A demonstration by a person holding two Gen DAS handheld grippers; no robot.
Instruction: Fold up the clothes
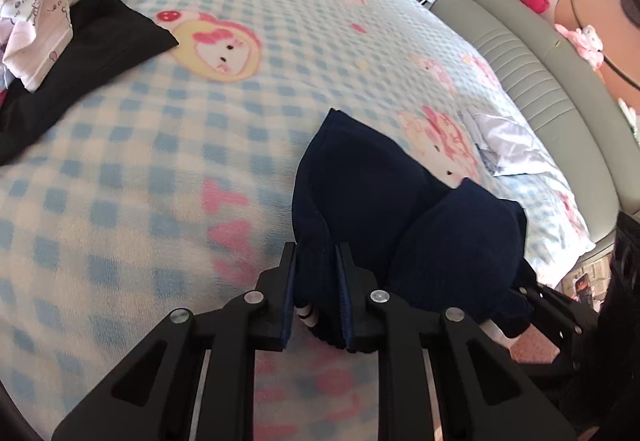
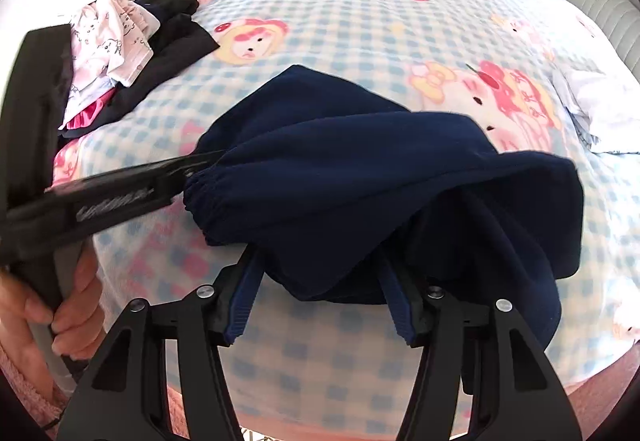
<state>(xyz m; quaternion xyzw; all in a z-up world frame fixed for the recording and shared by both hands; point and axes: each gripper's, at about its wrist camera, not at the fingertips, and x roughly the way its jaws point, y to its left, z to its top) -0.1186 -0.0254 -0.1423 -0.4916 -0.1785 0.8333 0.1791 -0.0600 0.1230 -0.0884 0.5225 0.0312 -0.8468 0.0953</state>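
A navy garment (image 1: 360,181) with an elastic waistband (image 2: 200,197) lies bunched on the checked blue-and-white cartoon blanket (image 1: 160,161). My left gripper (image 1: 316,253) is shut on a gathered edge of it, the cloth pinched between both pads; in the right wrist view that gripper (image 2: 120,189) enters from the left, gripping the waistband, with a hand (image 2: 72,301) on its handle. My right gripper (image 2: 320,273) stands wide at the near side of the navy garment (image 2: 360,161). Cloth drapes over its fingertips and sags between them, and the lower pads are bare.
A pile of clothes sits at the far left: a pink-and-white printed piece (image 1: 40,21) on a black garment (image 1: 100,41). A white cloth (image 2: 600,109) lies at the right edge of the bed. A grey padded headboard (image 1: 540,61) runs along the right.
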